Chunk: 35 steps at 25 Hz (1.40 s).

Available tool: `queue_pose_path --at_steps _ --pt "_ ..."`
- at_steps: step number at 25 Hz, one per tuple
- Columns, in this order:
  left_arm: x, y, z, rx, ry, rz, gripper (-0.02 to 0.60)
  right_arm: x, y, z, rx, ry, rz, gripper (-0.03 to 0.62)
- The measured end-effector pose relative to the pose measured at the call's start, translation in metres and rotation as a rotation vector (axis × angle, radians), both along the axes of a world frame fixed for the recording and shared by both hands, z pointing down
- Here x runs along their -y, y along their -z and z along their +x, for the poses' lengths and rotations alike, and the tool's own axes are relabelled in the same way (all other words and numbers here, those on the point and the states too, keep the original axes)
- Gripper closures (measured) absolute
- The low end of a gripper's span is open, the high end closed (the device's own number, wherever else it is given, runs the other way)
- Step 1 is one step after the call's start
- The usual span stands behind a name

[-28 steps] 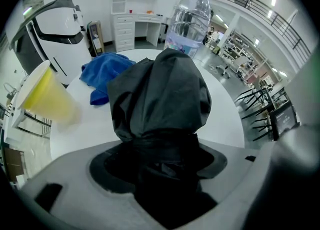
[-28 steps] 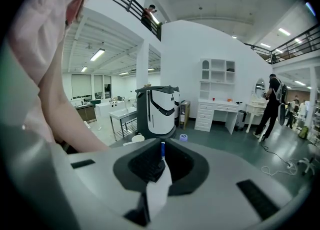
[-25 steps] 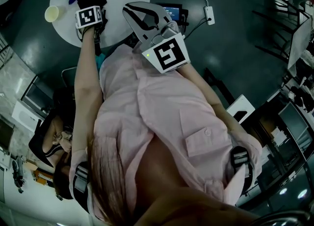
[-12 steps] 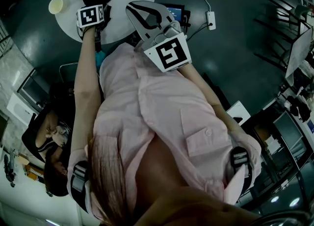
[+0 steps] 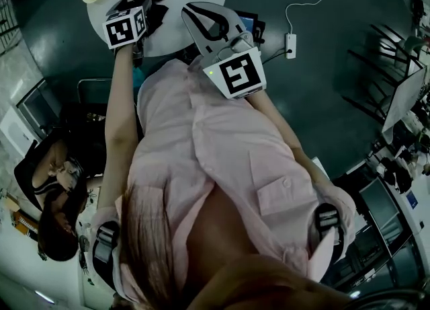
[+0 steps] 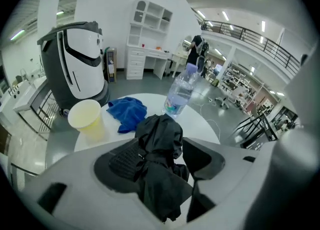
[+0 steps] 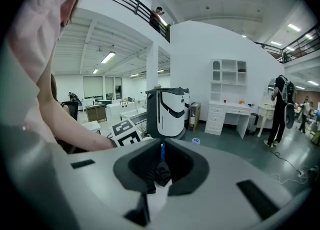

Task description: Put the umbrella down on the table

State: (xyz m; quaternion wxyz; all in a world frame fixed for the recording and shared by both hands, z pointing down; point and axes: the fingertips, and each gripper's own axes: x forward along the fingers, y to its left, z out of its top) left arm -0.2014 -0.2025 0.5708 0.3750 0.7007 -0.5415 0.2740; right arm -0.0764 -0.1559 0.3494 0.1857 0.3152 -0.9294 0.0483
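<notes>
Left gripper (image 6: 161, 141) stands wide, its jaws just drawn in slightly. The umbrella (image 6: 157, 184) shows between them, lying on the table (image 6: 201, 123), and the pads do not seem to press it. The set-down looks done; next is probably backing clear without snagging fabric. Right gripper (image 7: 161, 149) is nearly closed and empty. The room is a big hall with a dark floor (image 5: 302, 100). The round white table also bears a bottle (image 6: 179, 94), a cloth (image 6: 127, 113) and a cup (image 6: 87, 119).

right gripper (image 7: 162, 143) held about level, jaws drawn together – only a slit, with a blue sliver and something dark behind it. beyond: a marker cube (image 7: 125, 133) by a forearm (image 7: 75, 135), a white machine (image 7: 170, 112), shelves (image 7: 227, 77) – a person (image 7: 280, 109) standing.
</notes>
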Motion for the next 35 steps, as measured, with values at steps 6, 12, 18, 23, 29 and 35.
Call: queue_pose_path --at_steps 6,12,18,23,29,35 --pt "-0.005 0.071 -0.017 -0.002 0.110 0.199 0.512 0.001 0.001 -0.003 0.017 0.024 0.001 0.553" --pt "-0.036 0.151 -0.025 -0.051 0.214 0.398 0.561 -0.001 0.001 -0.007 0.028 0.048 0.003 0.553" --pt "-0.070 0.222 -0.025 -0.033 0.226 0.555 0.561 -0.006 0.006 -0.020 0.042 0.091 0.014 0.553" --pt "-0.097 0.261 -0.029 -0.005 0.268 0.673 0.561 -0.017 0.015 -0.037 0.050 0.159 0.061 0.553" --pt "-0.122 0.259 -0.018 -0.023 0.289 0.671 0.561 -0.039 0.017 -0.048 0.017 0.245 0.068 0.554" --pt "-0.129 0.249 -0.011 -0.047 0.294 0.631 0.561 -0.049 0.013 -0.044 0.003 0.255 0.057 0.554"
